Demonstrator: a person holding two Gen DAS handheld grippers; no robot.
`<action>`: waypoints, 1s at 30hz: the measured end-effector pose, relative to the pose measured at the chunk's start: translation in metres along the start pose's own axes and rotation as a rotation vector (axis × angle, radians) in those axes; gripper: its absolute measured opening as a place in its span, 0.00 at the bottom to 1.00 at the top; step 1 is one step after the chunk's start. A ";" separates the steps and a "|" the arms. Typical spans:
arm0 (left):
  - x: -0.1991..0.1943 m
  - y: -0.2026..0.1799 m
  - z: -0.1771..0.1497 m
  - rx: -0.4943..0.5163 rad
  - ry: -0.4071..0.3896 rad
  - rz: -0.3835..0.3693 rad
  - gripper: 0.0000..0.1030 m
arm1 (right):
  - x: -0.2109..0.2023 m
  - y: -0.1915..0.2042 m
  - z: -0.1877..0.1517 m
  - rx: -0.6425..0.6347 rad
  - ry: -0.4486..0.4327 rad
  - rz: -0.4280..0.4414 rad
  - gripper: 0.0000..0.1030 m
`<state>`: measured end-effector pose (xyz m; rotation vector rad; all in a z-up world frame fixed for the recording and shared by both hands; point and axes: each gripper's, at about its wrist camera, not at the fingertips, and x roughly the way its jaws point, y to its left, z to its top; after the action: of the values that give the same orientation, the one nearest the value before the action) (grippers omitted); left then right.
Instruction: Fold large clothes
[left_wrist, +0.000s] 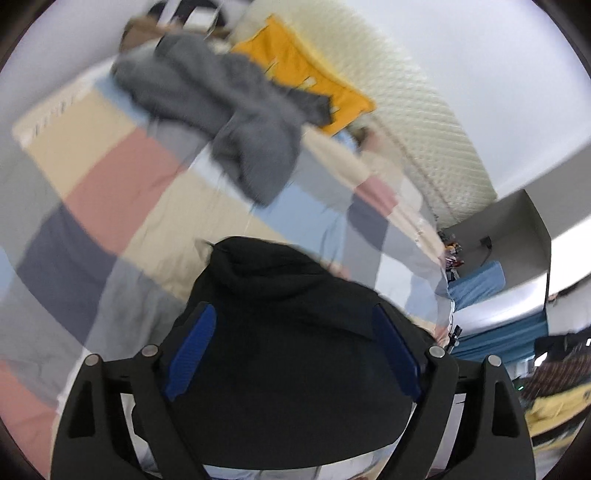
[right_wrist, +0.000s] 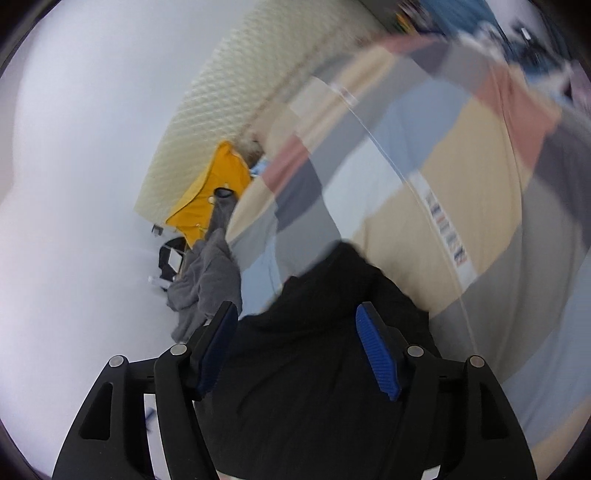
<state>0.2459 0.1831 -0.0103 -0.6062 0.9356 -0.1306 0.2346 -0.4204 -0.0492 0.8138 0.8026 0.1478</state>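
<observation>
Lying between the fingers of both grippers is a black garment (left_wrist: 291, 354), bunched into a dark heap on a bed covered by a patchwork blanket (left_wrist: 122, 177) of beige, pink, grey, navy and pale blue blocks. The left gripper (left_wrist: 293, 347) is standing with its blue-padded fingers (left_wrist: 194, 350) spread wide, the black cloth filling the gap between them; the pads are sitting at the sides of the heap, and whether they are pressing on it is not clear. The right gripper (right_wrist: 297, 347) is showing the same stance in its own view: its fingers (right_wrist: 376, 354) are parted, with the black garment (right_wrist: 306, 376) spreading between and under them, rising to a peak ahead of the tips.

Farther up the bed, a grey garment (left_wrist: 221, 110) is lying crumpled in a loose pile, well apart from the black one, and it is partly overlapping a yellow pillow (left_wrist: 306, 70) that is leaning at the head of the bed. Behind the pillow a cream quilted headboard (left_wrist: 399, 85) is running along the white wall (left_wrist: 498, 74). In the right wrist view the grey garment (right_wrist: 210, 280) is hanging over the bed's edge just beside the left finger, with the yellow pillow (right_wrist: 210, 195) beyond it. Both views are blurring, so fine detail of the blanket (right_wrist: 461, 184) is hard to read.
</observation>
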 end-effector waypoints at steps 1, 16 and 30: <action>-0.006 -0.011 0.002 0.021 -0.016 0.008 0.84 | -0.007 0.014 0.001 -0.032 -0.010 -0.011 0.64; 0.025 -0.151 -0.042 0.552 -0.252 0.140 0.84 | 0.018 0.121 -0.047 -0.448 -0.136 -0.105 0.76; 0.181 -0.055 -0.101 0.614 -0.127 0.239 0.85 | 0.183 0.068 -0.149 -0.589 -0.024 -0.155 0.78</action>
<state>0.2825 0.0292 -0.1547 0.0659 0.7829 -0.1536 0.2719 -0.2106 -0.1702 0.1972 0.7416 0.2223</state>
